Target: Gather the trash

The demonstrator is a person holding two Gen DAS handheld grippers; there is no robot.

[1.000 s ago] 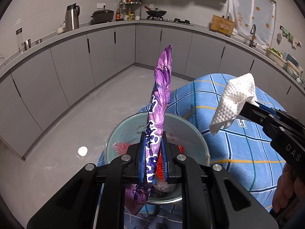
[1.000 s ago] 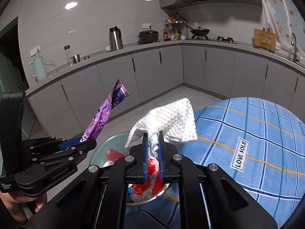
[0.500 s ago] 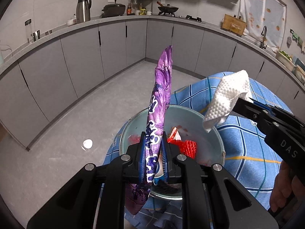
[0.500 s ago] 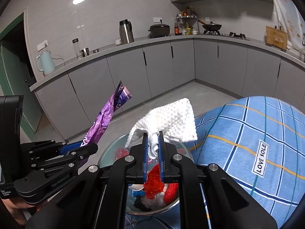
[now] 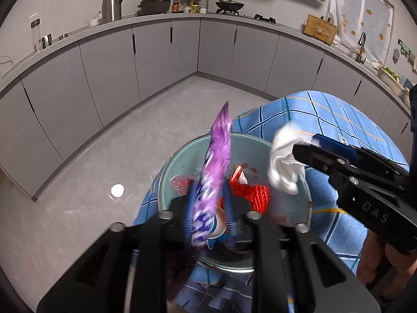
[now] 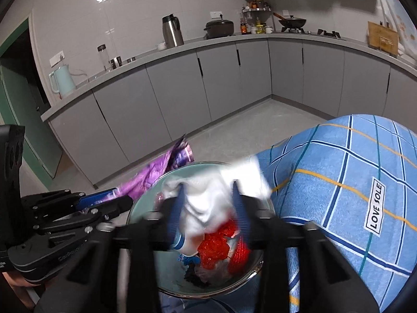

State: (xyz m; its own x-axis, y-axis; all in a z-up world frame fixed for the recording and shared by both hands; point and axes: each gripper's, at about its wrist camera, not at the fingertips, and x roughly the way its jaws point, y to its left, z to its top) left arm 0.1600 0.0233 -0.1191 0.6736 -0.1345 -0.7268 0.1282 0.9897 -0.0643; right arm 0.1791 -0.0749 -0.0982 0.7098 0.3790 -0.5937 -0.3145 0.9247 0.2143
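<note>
Your left gripper (image 5: 208, 208) is opening its jaws over the round pale-green metal bin (image 5: 182, 161), with the long purple plastic snack wrapper (image 5: 216, 156) between the blue pads; the wrapper is blurred, stands loose in the widened gap and leans toward the far side of the bin, so the pads look to have let go of it. Your right gripper (image 6: 208, 208) is also opening, and the white dimpled paper towel (image 6: 206, 198) hangs blurred between its spread pads, directly above the bin's mouth (image 6: 146, 200); it no longer looks pinched. In the left wrist view the towel (image 5: 284, 167) sits at the right rim of the bin, at the tip of your right gripper (image 5: 310, 148).

Inside the bin lie red mesh netting (image 5: 258, 195), a crumpled red plastic piece (image 6: 216, 247) and some darker scraps near the bottom. The bin rests on the near left edge of a table under a blue checked cloth (image 6: 338, 182) with a "LOVE SOLE" label (image 6: 375, 214). Grey kitchen cabinets (image 5: 156, 52) curve round the far side.
</note>
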